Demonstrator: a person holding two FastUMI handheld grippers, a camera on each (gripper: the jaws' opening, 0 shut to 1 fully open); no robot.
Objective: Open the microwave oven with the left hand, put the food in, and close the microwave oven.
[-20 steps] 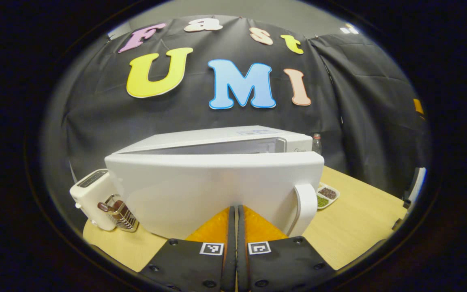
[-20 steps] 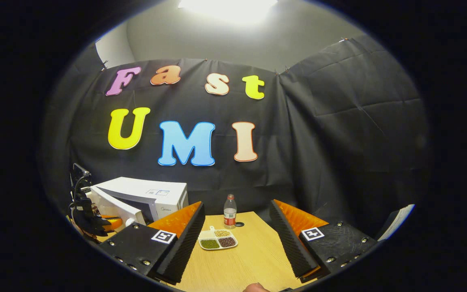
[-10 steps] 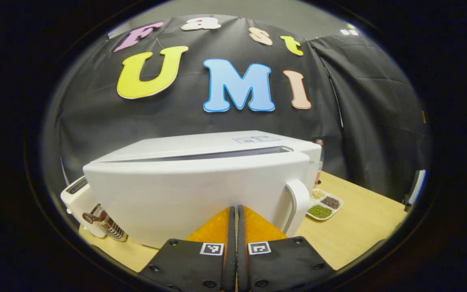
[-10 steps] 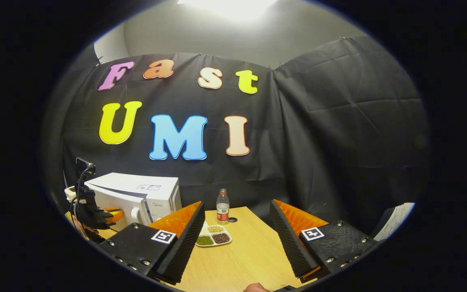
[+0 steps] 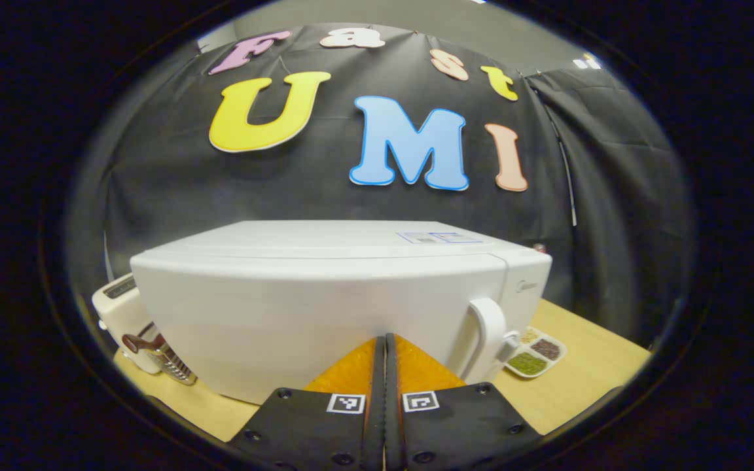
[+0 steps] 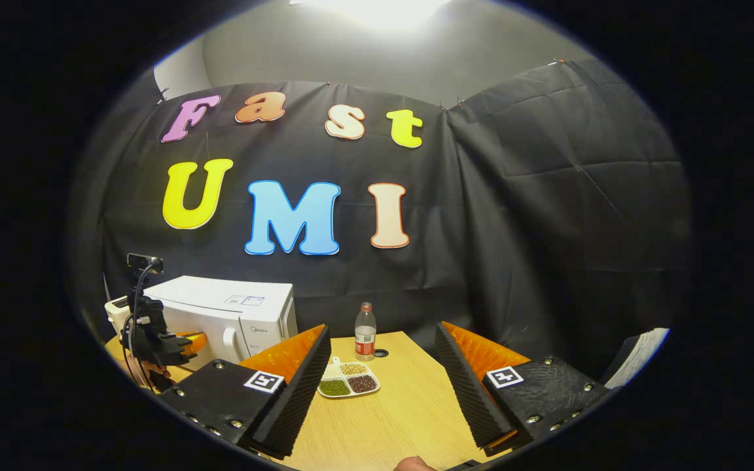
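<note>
The white microwave (image 5: 324, 294) stands close in front of me with its door flush against the body and its handle (image 5: 491, 330) at the right. My left gripper (image 5: 385, 347) is shut, nothing between its fingers, and its tips rest against the lower door. In the right gripper view, the microwave (image 6: 220, 314) sits at the left of the table with the left gripper (image 6: 184, 343) against its front. My right gripper (image 6: 381, 333) hangs open over the table, holding nothing. A white divided dish (image 6: 348, 384) of beans lies on the table beyond it.
A clear bottle (image 6: 364, 333) stands behind the dish. A cream toaster (image 5: 122, 314) and a small wire rack (image 5: 171, 360) sit left of the microwave. The wooden table (image 6: 403, 418) stretches under the right gripper. The divided dish (image 5: 534, 353) lies right of the microwave.
The microwave door has swung from partly open to fully closed, pushed by my shut left gripper. The right gripper has stayed open and nearly still.
</note>
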